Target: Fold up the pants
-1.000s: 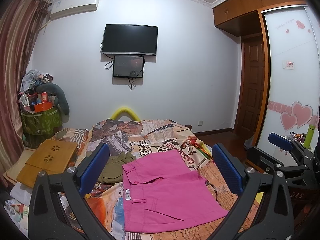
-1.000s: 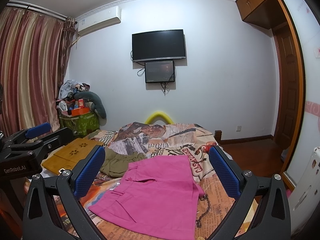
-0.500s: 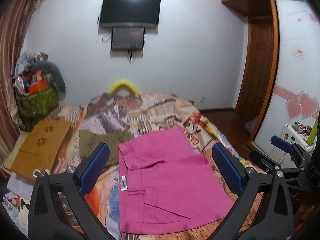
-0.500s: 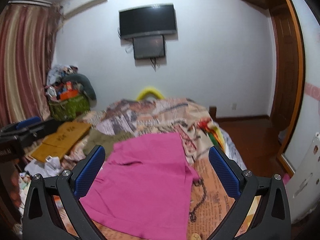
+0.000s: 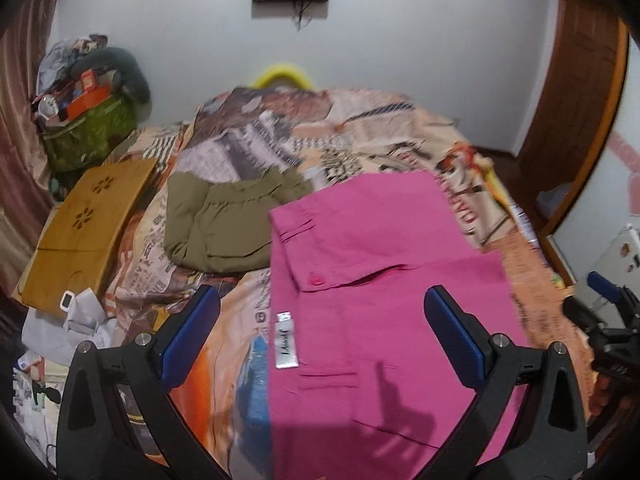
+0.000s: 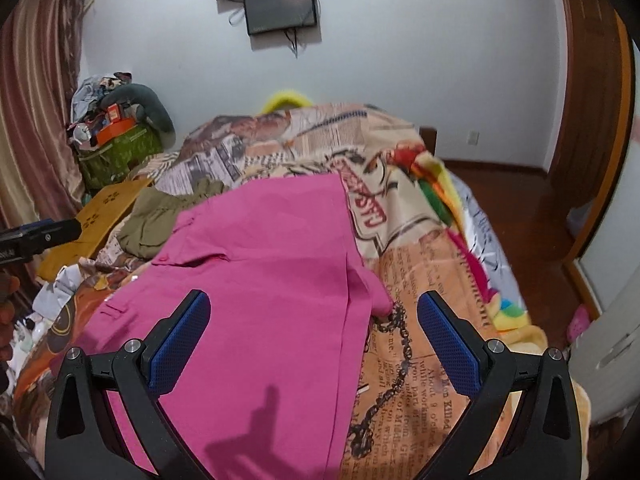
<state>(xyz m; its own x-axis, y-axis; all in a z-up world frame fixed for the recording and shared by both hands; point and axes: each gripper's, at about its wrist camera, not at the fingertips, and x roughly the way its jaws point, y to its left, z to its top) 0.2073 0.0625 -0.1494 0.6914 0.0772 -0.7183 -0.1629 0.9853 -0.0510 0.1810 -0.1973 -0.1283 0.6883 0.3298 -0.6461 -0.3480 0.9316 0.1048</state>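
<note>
Pink pants (image 5: 380, 280) lie flat on the bed, waistband to the left with a white tag (image 5: 286, 340) sticking out. They also show in the right wrist view (image 6: 260, 280). My left gripper (image 5: 320, 336) is open and empty, hovering above the waistband side. My right gripper (image 6: 314, 340) is open and empty, hovering above the pants' right side near their right edge. The right gripper's body shows at the right edge of the left wrist view (image 5: 612, 320).
Olive-green pants (image 5: 224, 224) lie crumpled left of the pink ones. A wooden lap tray (image 5: 84, 232) and papers (image 5: 80, 316) lie at the bed's left edge. A green basket of clutter (image 5: 88, 136) stands by the curtain. The patterned bedspread (image 6: 420, 280) drops off at right.
Both grippers have tilted down and moved closer to the pink pants, which now fill more of each view. Both stay open.
</note>
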